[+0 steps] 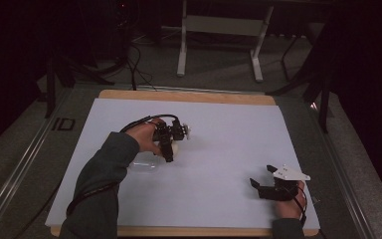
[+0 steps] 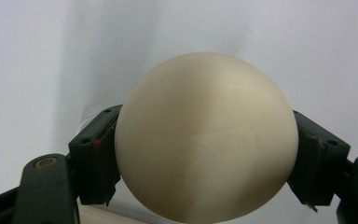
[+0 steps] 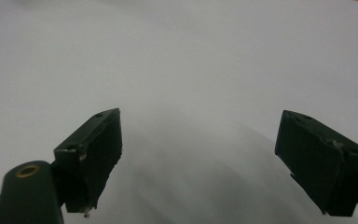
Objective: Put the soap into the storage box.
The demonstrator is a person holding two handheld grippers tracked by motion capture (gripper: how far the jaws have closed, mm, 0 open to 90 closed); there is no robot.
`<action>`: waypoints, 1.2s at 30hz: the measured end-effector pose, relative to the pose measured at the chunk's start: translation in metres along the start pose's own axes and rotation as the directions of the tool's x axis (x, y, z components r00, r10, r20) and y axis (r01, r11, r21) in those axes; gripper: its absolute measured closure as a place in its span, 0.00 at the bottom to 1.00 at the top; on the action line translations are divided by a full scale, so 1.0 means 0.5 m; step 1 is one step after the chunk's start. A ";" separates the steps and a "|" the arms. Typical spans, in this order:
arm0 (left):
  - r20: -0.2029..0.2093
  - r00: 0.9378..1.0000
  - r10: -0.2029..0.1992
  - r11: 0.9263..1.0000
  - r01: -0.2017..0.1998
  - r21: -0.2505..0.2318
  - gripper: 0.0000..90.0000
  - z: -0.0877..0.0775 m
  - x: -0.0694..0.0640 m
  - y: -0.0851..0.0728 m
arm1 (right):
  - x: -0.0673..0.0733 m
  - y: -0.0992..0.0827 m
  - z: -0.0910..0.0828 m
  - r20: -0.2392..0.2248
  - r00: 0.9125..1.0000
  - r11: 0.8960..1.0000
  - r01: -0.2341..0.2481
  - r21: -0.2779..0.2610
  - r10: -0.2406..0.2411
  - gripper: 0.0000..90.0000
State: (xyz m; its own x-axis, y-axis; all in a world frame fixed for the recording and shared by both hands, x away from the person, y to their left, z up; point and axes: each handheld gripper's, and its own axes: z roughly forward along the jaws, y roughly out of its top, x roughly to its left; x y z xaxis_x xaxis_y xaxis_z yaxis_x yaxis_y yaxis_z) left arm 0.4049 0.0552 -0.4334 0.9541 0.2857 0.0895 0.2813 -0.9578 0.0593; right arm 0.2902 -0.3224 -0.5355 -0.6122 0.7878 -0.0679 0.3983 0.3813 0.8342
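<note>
A smooth cream ball [image 2: 200, 107] sits between the two black jaws of my left gripper [image 2: 205, 144], and the pads press on its sides. From above, the left gripper [image 1: 169, 149] points down over the left middle of the white sheet, with the cream ball [image 1: 174, 148] at its tip. My right gripper [image 1: 261, 175] rests near the sheet's front right corner with its jaws wide apart. The right gripper [image 3: 198, 144] has only bare white sheet between its pads.
A white sheet [image 1: 219, 149] covers a wooden table [image 1: 189, 94]. A clear, glassy object [image 1: 143, 165] lies on the sheet beside the left forearm. Beyond the table stand a white frame [image 1: 221, 25], dark stands and cables on the grey floor.
</note>
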 end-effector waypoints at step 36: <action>-0.009 0.993 -0.115 0.993 0.115 -0.012 0.26 -0.030 0.049 -0.072 | 0.000 0.000 -0.001 0.002 1.000 1.000 0.000 -0.004 0.000 0.16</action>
State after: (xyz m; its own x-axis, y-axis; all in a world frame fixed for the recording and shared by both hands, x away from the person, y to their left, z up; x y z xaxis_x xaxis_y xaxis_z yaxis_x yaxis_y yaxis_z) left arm 0.4165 0.0971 -0.4183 0.9144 0.3946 0.0907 0.3881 -0.9180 0.0813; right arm 0.2898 -0.3225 -0.5355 -0.6109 0.7887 -0.0692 0.3956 0.3798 0.8362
